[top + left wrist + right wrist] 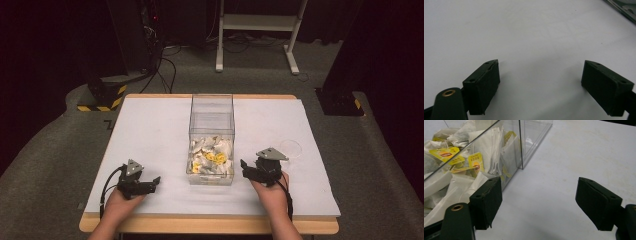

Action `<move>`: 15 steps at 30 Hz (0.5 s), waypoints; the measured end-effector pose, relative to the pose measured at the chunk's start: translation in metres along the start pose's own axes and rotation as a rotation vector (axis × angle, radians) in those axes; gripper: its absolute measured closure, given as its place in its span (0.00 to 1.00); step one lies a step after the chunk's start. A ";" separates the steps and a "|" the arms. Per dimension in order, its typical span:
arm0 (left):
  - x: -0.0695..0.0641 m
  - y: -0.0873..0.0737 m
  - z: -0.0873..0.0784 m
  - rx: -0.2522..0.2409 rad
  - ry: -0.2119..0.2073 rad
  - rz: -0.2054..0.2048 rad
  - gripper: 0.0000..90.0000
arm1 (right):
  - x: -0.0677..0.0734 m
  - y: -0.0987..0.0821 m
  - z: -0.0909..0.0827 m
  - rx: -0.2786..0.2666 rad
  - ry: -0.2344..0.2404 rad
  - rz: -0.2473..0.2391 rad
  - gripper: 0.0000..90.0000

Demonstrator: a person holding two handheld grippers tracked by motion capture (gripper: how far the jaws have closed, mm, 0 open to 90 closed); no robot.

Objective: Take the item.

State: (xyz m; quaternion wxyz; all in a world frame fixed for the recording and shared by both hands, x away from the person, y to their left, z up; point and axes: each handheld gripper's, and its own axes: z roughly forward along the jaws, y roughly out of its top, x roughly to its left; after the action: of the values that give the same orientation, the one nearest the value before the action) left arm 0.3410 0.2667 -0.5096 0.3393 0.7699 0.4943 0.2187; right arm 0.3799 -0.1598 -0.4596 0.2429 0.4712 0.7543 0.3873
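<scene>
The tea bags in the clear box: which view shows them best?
The right gripper view: the tea bags are close, yellow tags visible. The high view shows a small pile; the left gripper view shows the box's corner.

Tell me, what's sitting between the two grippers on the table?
In the high view, a clear box of tea bags stands between the left gripper and right gripper, both with jaws open.

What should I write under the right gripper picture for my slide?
Open right gripper beside a clear box full of tea bags on a white table.
</scene>
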 end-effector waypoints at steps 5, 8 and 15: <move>0.000 0.000 0.000 0.000 0.000 0.000 0.17 | 0.001 0.002 -0.003 -0.012 0.008 -0.002 0.25; 0.000 0.000 0.000 0.000 0.000 0.000 0.17 | 0.002 0.003 -0.005 -0.019 0.007 0.002 0.25; 0.000 0.000 0.000 0.000 0.000 0.000 0.17 | 0.003 0.007 -0.010 -0.030 0.018 0.011 0.26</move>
State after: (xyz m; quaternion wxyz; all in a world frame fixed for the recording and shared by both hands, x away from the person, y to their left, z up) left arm 0.3410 0.2667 -0.5096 0.3394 0.7698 0.4944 0.2185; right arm 0.3749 -0.1587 -0.4486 0.2410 0.4679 0.7480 0.4043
